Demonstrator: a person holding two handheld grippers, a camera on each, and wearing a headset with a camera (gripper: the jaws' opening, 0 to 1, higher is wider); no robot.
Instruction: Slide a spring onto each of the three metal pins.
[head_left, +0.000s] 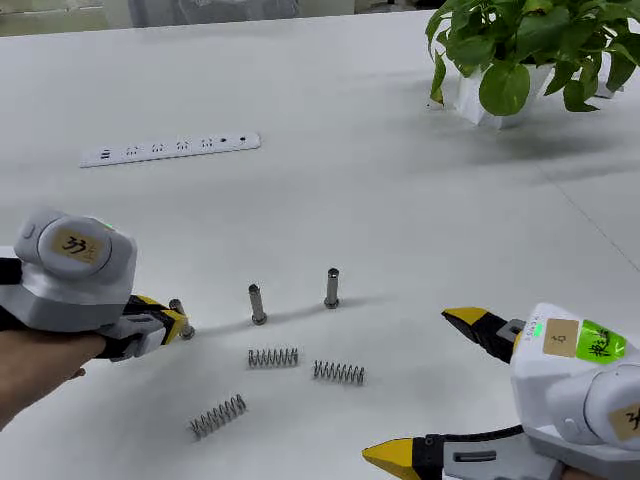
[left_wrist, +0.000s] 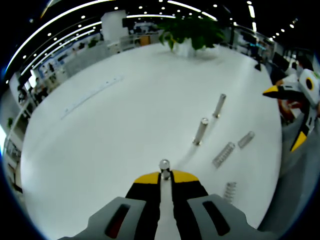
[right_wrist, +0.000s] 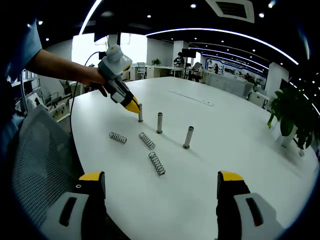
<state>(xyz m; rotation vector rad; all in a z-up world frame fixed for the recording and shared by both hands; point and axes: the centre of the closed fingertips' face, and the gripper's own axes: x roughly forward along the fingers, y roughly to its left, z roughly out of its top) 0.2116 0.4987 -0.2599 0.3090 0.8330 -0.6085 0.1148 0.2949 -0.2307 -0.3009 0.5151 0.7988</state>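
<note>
White and wide, the workbench (head_left: 400, 200) is carrying a potted plant (head_left: 520, 50) at one o'clock and a power strip (head_left: 170, 150) at eleven. Near the middle, three metal pins are standing upright in a row: the left pin (head_left: 181, 318), the middle pin (head_left: 257, 304) and the right pin (head_left: 332, 288). At six o'clock from them the springs are lying flat and apart: the near spring (head_left: 219, 416), the centre spring (head_left: 273, 357) and the right spring (head_left: 339, 373). No pin is wearing one yet.

The left gripper (head_left: 172, 326) is pressing its jaws together on the left pin, low on the shaft as far as I can judge. The right gripper (head_left: 425, 388) is waiting at five o'clock with jaws wide apart and nothing between them.

I am expecting the springs to be light, soft and ready to roll or jump from a hard squeeze. It is safer to take one gently across the coils, leaving one open end free for the pin's head.
</note>
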